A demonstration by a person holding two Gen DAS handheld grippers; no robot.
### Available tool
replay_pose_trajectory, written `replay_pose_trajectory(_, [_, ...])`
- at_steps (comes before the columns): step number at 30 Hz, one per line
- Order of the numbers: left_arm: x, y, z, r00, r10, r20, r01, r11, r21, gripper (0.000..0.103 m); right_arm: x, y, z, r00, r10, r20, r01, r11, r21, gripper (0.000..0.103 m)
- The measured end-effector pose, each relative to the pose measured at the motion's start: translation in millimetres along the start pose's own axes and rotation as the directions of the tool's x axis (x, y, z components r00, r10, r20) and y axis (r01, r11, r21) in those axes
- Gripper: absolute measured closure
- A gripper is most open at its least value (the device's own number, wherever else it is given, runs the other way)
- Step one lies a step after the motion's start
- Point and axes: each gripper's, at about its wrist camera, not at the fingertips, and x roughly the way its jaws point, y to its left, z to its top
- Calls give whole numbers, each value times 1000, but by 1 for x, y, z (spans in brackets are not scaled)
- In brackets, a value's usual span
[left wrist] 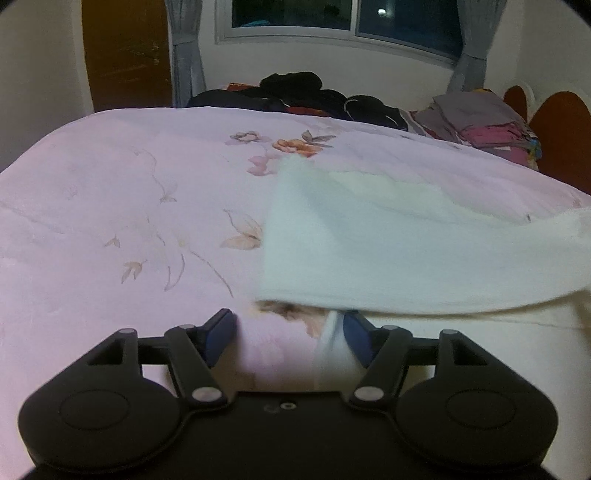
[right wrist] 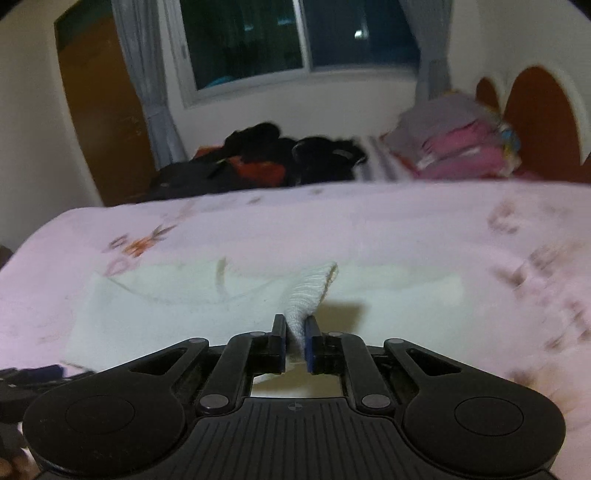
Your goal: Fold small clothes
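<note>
On the near half of the pink floral bedspread point(left wrist: 110, 206) lay the white garment point(left wrist: 369, 236), spread mostly flat, one layer lifted and draped across the right side in the left wrist view. Right gripper point(right wrist: 295, 343) was clamped nearly shut on a pinched ribbed fold of that garment, fabric standing up between the blue pads point(right wrist: 312, 345). Left gripper point(left wrist: 288, 339) stood well open over the garment's near left edge; a strip of white cloth sat just inside its right finger, touching or not I couldn't tell, and the pads weren't pressing on it. Bare bedspread showed between the rest of the gap. Far side of the bed: dark clothes pile point(left wrist: 295, 92) left of centre, folded grey and pink stack point(left wrist: 491, 125) to the right near the headboard point(left wrist: 557, 125). Window point(left wrist: 332, 18) with curtains beyond, wooden wardrobe point(left wrist: 125, 55) far left.
</note>
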Motion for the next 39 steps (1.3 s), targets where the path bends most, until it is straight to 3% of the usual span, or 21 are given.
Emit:
replay_pose_trajectory(2, [1,0,1,1000,2,13,-3,1000,3,39,1,-16,1,999,-37,-9,37,999,0,94])
replay_pose_trajectory(4, [2,-2,1,999,-8,33,7,1000,18,49,3,-30,-3,998,-64,-26,64,998,2,94])
replay_pose_trajectory(9, [-3,-14,-3,996,-54,68,48,995,91,87,6,-57,-19,990,-127,-60,129,991,20,94])
replay_pose_trajectory(11, [-5,-20,-5,995,-51,83,41,992,121,90,7,-67,-24,986,-149,-71,152,988,33,94])
replay_pose_trajectory(16, [-3,-16,-6,997,-63,55,55,989,139,91,24,-77,-35,974,-179,-135,185,982,28,94])
replay_pose_trajectory(19, [-9,-10,-2,996,-78,43,72,989,130,84,17,-78,-35,977,-179,-119,185,982,46,93])
replay_pose_trajectory(21, [-15,-3,0,996,-74,47,69,991,111,77,6,-81,-31,979,-187,-80,194,977,87,75])
replay_pose_trajectory(22, [-22,1,1,995,-72,65,66,993,97,77,0,-81,-29,980,-191,-55,196,976,93,73])
replay_pose_trajectory(27, [-35,-2,17,987,-125,100,117,990,83,71,-1,-66,-18,989,-147,-27,149,987,53,73])
replay_pose_trajectory(31, [-16,-20,34,979,-188,72,185,981,52,65,15,-52,-18,992,-113,-48,116,991,74,73])
replay_pose_trajectory(39, [42,-47,53,986,-165,25,163,985,57,65,40,-17,-13,997,-53,-62,54,998,17,73])
